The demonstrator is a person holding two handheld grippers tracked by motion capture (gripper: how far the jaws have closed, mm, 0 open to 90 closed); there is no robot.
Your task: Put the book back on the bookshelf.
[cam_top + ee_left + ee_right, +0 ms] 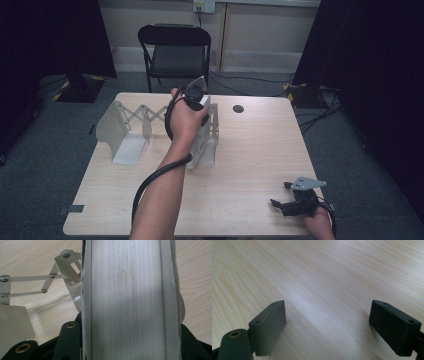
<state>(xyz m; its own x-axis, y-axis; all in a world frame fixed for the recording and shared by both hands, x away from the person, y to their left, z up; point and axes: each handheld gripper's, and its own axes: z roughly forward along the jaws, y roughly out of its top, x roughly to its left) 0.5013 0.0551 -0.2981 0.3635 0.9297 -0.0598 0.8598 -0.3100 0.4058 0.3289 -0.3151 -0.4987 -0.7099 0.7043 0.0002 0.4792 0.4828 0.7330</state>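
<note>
A white extendable rack stands on the wooden table (250, 150). Its left end panel (112, 127) and right end panel (209, 145) are joined by a metal scissor lattice (150, 114). My left gripper (201, 111) comes down on the right end panel from above and is shut on it. In the left gripper view that panel's edge (130, 300) runs up between the black jaws, with the lattice (50, 282) stretching off to the left. My right gripper (280, 194) rests near the table's front right corner. Its jaws are open over bare wood (328, 320).
A black folding chair (175, 50) stands behind the table. A small dark round cap (238, 108) sits in the tabletop right of the rack. Cables lie on the floor at the back right (310, 115). A dark strip (75, 209) marks the front left corner.
</note>
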